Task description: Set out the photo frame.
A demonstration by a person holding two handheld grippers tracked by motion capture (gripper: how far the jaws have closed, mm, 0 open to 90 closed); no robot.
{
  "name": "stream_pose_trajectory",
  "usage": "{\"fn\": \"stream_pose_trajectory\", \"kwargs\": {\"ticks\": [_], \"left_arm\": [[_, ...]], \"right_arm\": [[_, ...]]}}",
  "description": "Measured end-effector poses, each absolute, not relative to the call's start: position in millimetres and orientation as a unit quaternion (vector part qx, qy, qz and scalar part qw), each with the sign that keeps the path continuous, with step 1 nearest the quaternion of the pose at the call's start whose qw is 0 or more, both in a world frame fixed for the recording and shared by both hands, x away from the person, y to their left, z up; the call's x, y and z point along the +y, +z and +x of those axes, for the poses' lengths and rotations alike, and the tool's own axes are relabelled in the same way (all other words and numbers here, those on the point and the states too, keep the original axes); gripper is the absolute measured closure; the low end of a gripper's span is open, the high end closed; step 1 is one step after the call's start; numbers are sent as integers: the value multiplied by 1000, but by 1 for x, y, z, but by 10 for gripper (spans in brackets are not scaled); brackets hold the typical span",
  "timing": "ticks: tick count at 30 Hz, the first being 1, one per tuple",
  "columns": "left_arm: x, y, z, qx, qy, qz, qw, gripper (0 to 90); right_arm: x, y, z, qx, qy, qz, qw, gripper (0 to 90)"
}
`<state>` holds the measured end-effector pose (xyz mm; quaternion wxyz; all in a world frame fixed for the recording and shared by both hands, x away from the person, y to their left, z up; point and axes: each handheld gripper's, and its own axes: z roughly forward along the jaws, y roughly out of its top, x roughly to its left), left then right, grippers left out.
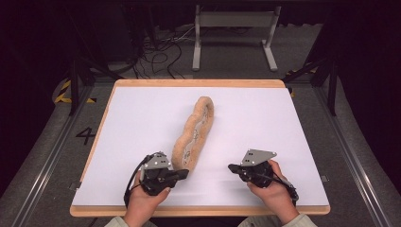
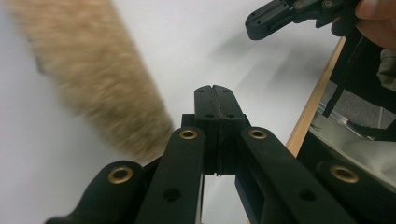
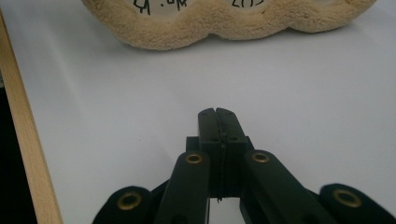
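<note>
High view: a long tan fleecy cloth loop (image 1: 194, 132) lies mid-table on the white tabletop (image 1: 118, 142), its near end just beside the left gripper (image 1: 183, 174); the right gripper (image 1: 232, 167) waits apart.

Left gripper view: jaws closed, empty.

Right gripper view: likewise.

Approach step; next, the 2 grippers must open and pinch the fleece.

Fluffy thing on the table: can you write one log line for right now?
left gripper: shut, empty | right gripper: shut, empty | fluffy tan thing: lying on table, untouched
</note>
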<state>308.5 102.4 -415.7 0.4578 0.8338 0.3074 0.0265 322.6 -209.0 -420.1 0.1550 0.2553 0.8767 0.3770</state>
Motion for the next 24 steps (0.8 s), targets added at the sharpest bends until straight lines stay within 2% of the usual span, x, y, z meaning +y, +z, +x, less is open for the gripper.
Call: {"fn": "stream_pose_trajectory", "kwargs": {"ticks": [5,7,11,24], "left_arm": [[99,-418,309,320,62,840,433,900],[106,-418,312,334,53,833,438,900],[110,-418,312,339,74,835,428,900],[151,-419,322,394,86,808,429,899]], "right_arm": [[-209,-420,322,877,377,253,156,900],[-211,-420,323,876,378,257,157,900],[-213,-419,323,875,378,258,158,900],[-211,-418,325,875,379,256,158,900]]}}
